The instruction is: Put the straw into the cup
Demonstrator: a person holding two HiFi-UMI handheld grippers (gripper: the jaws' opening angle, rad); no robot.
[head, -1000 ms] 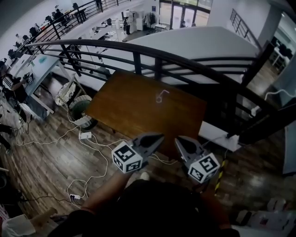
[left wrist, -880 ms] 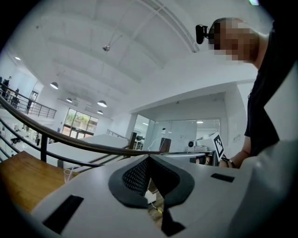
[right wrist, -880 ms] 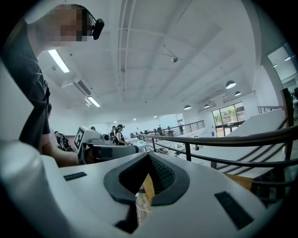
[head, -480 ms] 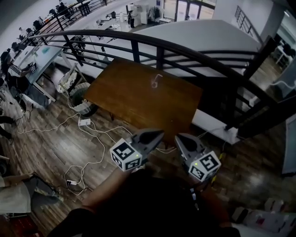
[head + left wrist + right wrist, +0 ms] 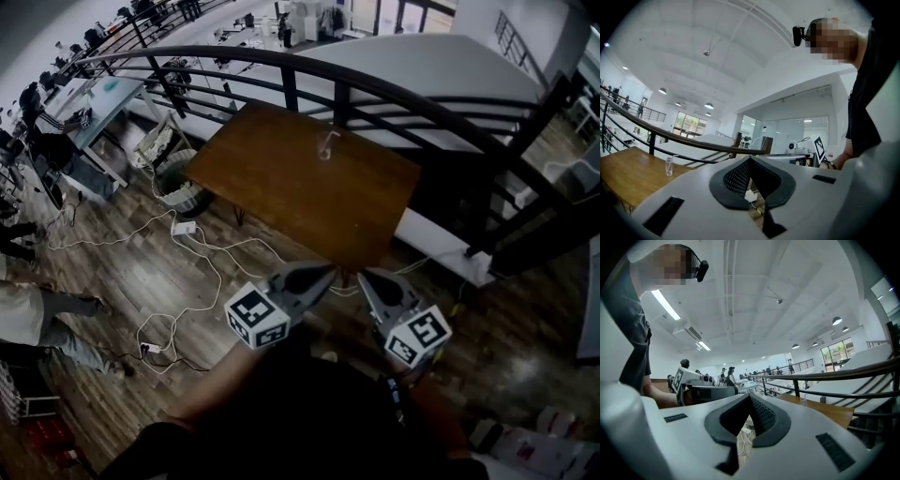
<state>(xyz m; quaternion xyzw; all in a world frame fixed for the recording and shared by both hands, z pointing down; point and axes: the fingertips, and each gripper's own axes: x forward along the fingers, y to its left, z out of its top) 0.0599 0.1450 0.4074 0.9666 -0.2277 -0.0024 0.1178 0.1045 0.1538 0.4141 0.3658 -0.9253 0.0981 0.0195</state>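
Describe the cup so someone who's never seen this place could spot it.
Find the brown wooden table beside the curved black railing. Near its far edge stands a small cup: see-through, upright, the only thing standing on that tabletop.

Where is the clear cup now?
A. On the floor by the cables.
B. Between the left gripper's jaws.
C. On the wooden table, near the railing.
C: the cup stands on the far side of the table, by the railing.

Open-plan office mezzanine: black railing (image 5: 394, 94), desks (image 5: 103, 98) below, wooden floor (image 5: 141, 291).
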